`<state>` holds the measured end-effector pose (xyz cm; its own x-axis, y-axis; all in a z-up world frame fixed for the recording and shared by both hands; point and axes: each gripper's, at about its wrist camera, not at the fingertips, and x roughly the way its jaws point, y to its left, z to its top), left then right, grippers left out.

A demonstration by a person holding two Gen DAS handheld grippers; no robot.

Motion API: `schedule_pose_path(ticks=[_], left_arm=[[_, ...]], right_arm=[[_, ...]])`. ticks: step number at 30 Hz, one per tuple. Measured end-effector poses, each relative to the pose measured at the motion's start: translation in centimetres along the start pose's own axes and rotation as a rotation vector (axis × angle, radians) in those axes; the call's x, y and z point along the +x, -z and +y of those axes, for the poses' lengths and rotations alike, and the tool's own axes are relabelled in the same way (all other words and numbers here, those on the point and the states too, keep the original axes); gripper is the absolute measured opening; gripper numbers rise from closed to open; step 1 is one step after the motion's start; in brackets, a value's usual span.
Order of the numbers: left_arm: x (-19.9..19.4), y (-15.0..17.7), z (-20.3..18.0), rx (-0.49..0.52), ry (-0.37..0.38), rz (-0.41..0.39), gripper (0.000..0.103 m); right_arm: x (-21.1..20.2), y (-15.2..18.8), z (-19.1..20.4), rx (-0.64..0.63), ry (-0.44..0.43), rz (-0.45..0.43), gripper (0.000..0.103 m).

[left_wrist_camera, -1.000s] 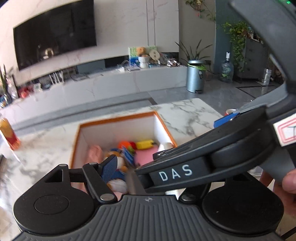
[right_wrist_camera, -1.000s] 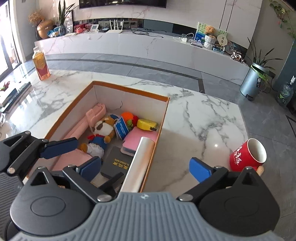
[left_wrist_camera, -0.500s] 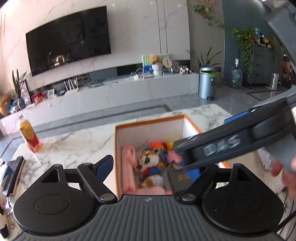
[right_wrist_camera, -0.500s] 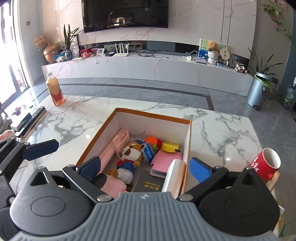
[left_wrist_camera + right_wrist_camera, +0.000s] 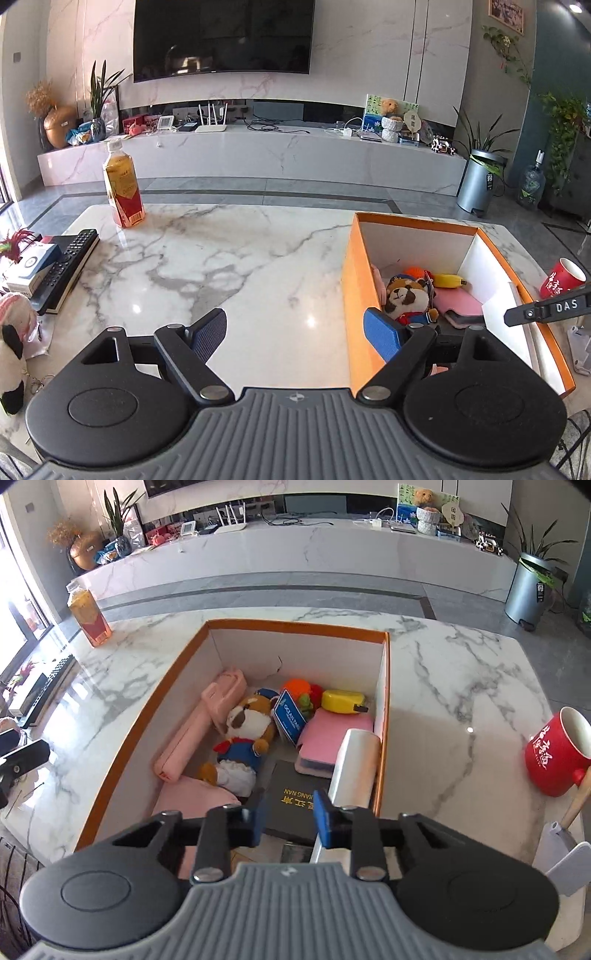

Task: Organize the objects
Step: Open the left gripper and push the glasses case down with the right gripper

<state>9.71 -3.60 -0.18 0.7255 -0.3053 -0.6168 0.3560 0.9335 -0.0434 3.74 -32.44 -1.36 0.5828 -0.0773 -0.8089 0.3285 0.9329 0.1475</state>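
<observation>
An orange box point(image 5: 295, 627) with white walls stands on the marble table. Inside lie a plush dog point(image 5: 243, 734), a long pink case point(image 5: 207, 723), a pink pouch point(image 5: 332, 734), a yellow toy point(image 5: 341, 701), a silver roll point(image 5: 356, 764) and a black book point(image 5: 295, 797). My right gripper point(image 5: 289, 819) hangs over the near end of the box, above the black book. Its jaws are closing, and a narrow gap between them holds nothing. My left gripper point(image 5: 295, 336) stands open over the bare marble, its right finger at the box's left wall point(image 5: 349, 280).
A tea bottle point(image 5: 123, 188) stands at the table's far left. A remote point(image 5: 66, 266), small boxes and a plush toy point(image 5: 14, 350) crowd the left edge. Right of the box are a red mug point(image 5: 554, 753) and a wooden-handled cleaver point(image 5: 569, 849).
My left gripper has swung left, out from over the box to the bare table beside it. My right gripper has dipped toward the box, and its jaws have narrowed from wide open.
</observation>
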Motion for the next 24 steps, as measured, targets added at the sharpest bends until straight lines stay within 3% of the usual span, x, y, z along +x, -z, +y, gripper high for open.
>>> schedule_pose_path(ticks=[3, 7, 10, 13, 16, 24], left_arm=[[0.3, 0.4, 0.1, 0.0, 0.023, 0.016, 0.096], [0.7, 0.8, 0.0, 0.012, 0.038, 0.034, 0.096], [1.1, 0.9, 0.2, 0.016, 0.041, 0.047, 0.096], [1.3, 0.9, 0.6, 0.003, 0.047, 0.052, 0.096], [1.6, 1.0, 1.2, -0.017, 0.045, 0.065, 0.096], [1.9, 1.1, 1.7, -0.043, 0.045, 0.086, 0.096]], right_arm=[[2.7, -1.6, 1.2, -0.049, 0.05, 0.016, 0.019], [8.0, -3.7, 1.6, -0.047, 0.086, 0.112, 0.012], [11.6, -4.3, 2.9, -0.113, 0.127, 0.202, 0.012], [13.8, -4.8, 3.6, -0.136, 0.132, 0.235, 0.013], [14.7, -5.5, 3.4, -0.082, 0.073, 0.213, 0.001], [12.7, -4.5, 2.9, -0.112, 0.068, 0.142, 0.0]])
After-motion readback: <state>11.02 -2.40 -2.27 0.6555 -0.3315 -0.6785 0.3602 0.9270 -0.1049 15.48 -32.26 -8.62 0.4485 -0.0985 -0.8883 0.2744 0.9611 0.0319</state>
